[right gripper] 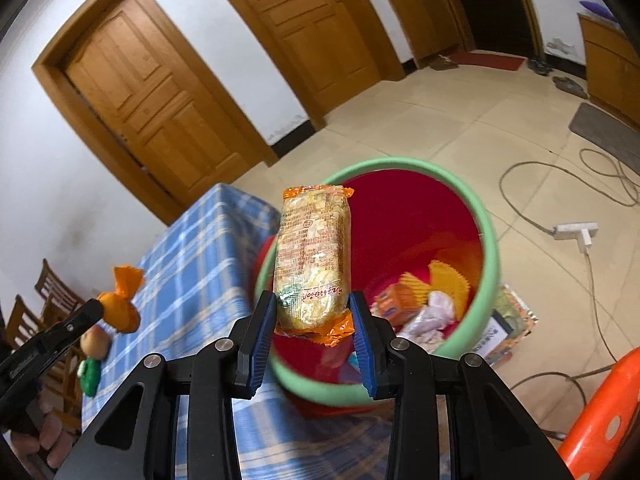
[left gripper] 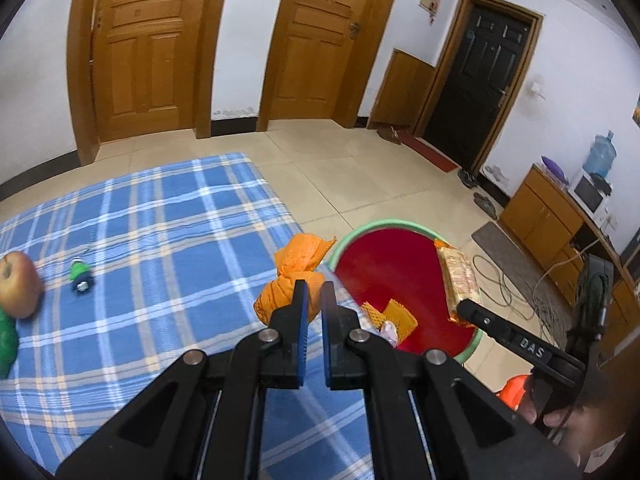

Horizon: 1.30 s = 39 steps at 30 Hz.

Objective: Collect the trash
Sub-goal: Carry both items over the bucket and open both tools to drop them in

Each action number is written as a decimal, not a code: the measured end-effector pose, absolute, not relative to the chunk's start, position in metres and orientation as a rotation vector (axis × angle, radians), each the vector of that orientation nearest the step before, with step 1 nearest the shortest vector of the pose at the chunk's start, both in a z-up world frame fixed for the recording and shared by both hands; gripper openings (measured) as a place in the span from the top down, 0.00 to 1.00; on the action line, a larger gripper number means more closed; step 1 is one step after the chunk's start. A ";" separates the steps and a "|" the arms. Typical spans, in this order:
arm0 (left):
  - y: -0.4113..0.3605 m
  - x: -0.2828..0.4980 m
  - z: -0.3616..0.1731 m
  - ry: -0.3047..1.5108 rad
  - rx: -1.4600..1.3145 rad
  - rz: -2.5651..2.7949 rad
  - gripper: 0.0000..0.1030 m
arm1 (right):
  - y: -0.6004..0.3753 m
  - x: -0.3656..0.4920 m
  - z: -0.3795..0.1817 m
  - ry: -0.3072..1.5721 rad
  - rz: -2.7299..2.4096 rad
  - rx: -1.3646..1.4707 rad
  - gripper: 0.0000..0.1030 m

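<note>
Your left gripper [left gripper: 315,286] is pinching the orange wrapper [left gripper: 298,268]; your right gripper [right gripper: 315,304] has the snack pack [right gripper: 314,256] clamped over the bin [right gripper: 472,200].

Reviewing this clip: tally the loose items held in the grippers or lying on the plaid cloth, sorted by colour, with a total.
Orange: 2, the orange wrapper in the left gripper and the snack packet in the right gripper
Red: 1, the apple
Green: 2, the small green toy and the green object beside the apple
Total: 5

bright even light, fisheye warp, slight blur
</note>
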<state>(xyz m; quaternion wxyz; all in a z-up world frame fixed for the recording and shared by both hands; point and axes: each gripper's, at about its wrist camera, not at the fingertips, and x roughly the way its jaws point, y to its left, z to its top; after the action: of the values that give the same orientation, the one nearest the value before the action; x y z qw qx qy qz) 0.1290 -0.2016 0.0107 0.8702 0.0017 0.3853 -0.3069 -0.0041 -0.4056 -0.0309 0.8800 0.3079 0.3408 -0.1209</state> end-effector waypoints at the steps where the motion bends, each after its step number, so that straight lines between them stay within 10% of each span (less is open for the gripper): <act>1: -0.206 0.128 0.010 0.808 0.009 -0.647 0.96 | -0.411 -0.004 -0.033 0.716 -0.266 0.648 0.63; 22: -0.315 0.110 -0.025 0.868 0.186 -0.793 0.92 | -0.451 -0.032 -0.029 0.653 -0.322 0.712 0.61; 25: -0.312 0.108 -0.024 0.866 0.191 -0.783 0.76 | -0.451 -0.036 -0.026 0.645 -0.319 0.707 0.61; 39: -0.229 0.139 -0.005 0.837 0.129 -0.570 0.74 | -0.424 -0.031 -0.010 0.643 -0.253 0.666 0.60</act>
<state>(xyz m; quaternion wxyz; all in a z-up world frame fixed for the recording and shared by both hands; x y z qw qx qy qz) 0.1387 -0.2290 -0.0053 0.8724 0.0618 0.4007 -0.2730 -0.0311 -0.4235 -0.0104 0.8871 0.3204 0.3093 -0.1219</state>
